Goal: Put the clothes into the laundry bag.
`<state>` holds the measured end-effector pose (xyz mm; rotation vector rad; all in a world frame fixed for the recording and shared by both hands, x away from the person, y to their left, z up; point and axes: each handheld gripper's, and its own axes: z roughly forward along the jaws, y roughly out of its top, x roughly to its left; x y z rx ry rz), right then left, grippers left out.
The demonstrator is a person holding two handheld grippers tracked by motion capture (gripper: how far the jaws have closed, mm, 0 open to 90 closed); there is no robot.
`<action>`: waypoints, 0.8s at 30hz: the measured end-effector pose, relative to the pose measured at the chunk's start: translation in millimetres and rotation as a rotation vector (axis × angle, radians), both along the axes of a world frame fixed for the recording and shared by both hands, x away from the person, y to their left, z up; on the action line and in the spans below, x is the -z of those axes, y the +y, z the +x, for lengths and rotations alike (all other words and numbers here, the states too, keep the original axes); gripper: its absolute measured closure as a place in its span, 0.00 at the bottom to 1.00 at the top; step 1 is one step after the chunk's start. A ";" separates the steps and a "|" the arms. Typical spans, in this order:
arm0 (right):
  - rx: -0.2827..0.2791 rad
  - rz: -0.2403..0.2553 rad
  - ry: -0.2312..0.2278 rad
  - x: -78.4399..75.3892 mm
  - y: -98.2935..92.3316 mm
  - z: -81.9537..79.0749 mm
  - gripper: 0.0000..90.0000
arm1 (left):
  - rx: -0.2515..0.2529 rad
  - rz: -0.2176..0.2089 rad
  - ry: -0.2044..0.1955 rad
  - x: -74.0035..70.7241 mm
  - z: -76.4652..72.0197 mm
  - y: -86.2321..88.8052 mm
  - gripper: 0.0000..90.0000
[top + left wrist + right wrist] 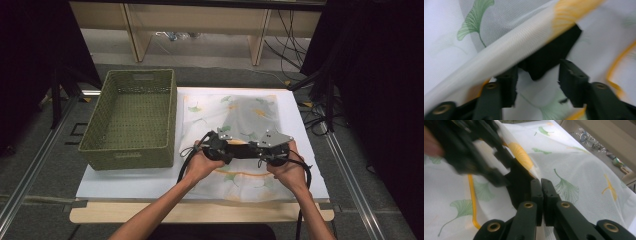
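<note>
**Sheer cloth pinched at mid-fold, one pair of jaws released**

Nearest the person, the two forearms are brought in from the table's front edge, and the grippers are held close together, tip toward tip, over the front half of the sheer cloth (240,125). The cloth (white mesh printed with green and orange ginkgo leaves) is spread on the white board (150,182), with a ridge of it lifted between the tools.

The right gripper (264,150) is clenched: in the right gripper view its jaws are seen pressed together on a raised fold of the cloth (574,162), evidently so that the fabric is kept anchored while the other tool is repositioned. The left gripper (235,149) is seen released; in the left gripper view its jaws stand apart with a thick rolled fold of the cloth (506,50) crossing just ahead of them, and no pad is pressed on it. A fresh bite beside the right-hand grip is judged to be in preparation, since thin mesh slips and sags unless held at two points.

Farther off, to the left of the cloth, the green woven basket (131,150) is set on the board, just beside the cloth's edge, probably as the place where the folded fabric is to be put.
</note>
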<state>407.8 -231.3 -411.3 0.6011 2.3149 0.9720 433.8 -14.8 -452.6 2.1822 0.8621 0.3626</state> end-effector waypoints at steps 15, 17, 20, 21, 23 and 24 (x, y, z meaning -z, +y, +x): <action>0.009 -0.016 0.056 15.1 -9.0 -8.3 1.00 | -0.013 0.131 -0.019 -1.6 -69.3 100.1 0.36; 0.006 -0.027 0.060 18.1 -11.2 -8.9 1.00 | -0.028 0.163 -0.008 3.4 -68.6 105.0 0.36; 0.015 -0.017 0.076 21.0 -13.6 -10.2 1.00 | -0.056 0.155 0.050 11.4 -65.6 109.6 0.34; 0.006 -0.018 0.068 20.7 -14.4 -9.7 1.00 | -0.071 0.159 0.053 13.9 -64.1 110.6 0.33; 0.017 -0.009 0.074 19.9 -16.1 -10.0 1.00 | -0.069 0.138 0.093 17.9 -61.3 112.5 0.32; 0.015 -0.005 0.070 20.0 -16.7 -9.5 1.00 | -0.058 0.141 0.111 18.5 -60.3 113.7 0.32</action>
